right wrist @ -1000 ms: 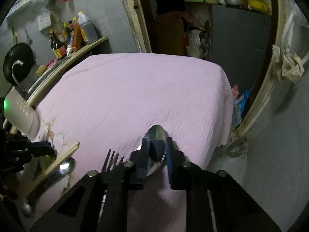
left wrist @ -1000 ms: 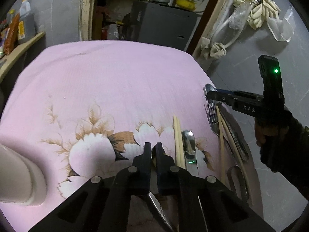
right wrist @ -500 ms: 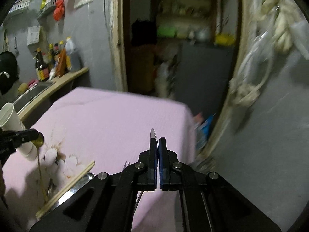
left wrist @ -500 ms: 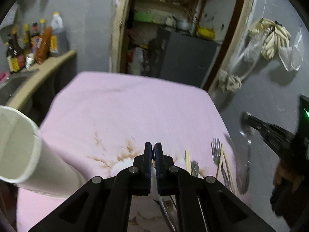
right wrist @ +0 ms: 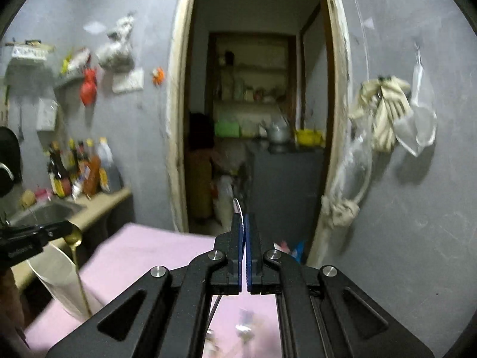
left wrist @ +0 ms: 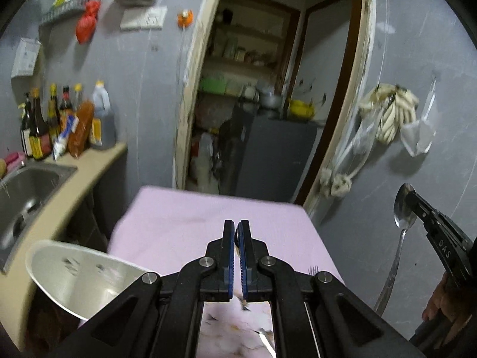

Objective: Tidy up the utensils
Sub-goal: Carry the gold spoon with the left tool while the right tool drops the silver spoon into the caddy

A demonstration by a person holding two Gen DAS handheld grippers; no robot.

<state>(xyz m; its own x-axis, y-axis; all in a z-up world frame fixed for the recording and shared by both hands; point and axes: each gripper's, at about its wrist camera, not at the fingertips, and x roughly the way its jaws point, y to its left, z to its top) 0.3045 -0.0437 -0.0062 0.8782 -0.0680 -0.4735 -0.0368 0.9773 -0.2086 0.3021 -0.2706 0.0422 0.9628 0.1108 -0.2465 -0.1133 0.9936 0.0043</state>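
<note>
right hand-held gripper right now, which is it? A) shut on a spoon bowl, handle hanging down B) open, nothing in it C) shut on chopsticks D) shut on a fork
A: in the left wrist view the right hand-held gripper pinches the bowl of the silver spoon, whose handle hangs down beside the table.

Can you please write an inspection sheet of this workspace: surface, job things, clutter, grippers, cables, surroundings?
Surface: table under pink cloth.
Job things: silver spoon and gold spoon, both lifted; white cup at left; fork on the cloth.
Clutter: nothing seen.
Grippers: left gripper shut on the gold spoon; right gripper shut on the silver spoon.
Cables: nothing seen.
Surroundings: sink, bottles, doorway.
</note>
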